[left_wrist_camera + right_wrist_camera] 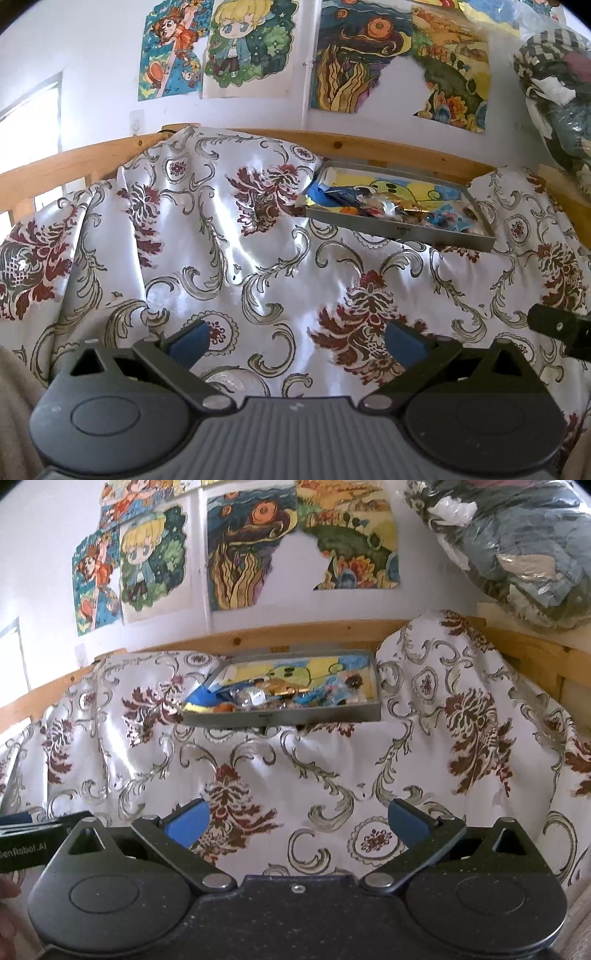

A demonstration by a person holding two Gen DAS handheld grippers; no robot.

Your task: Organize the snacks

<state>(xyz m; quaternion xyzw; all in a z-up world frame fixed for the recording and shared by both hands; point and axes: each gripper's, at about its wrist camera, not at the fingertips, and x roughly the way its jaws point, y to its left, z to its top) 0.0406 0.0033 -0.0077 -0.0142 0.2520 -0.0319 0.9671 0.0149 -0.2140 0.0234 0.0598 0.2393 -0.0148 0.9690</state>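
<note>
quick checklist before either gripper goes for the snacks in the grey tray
1. Left gripper open and empty: ok, jaws spread wide with nothing between them.
2. Right gripper open and empty: ok, same.
3. Grey tray in view of both cameras: ok, it sits on the patterned cloth near the wooden rail.
4. Path to the tray free: ok, only bare cloth lies between the grippers and the tray.
5. Snacks separable: cannot tell, wrappers lie piled together in the tray.
6. Tray sitting level: cannot tell, the cloth under it is rumpled.
</note>
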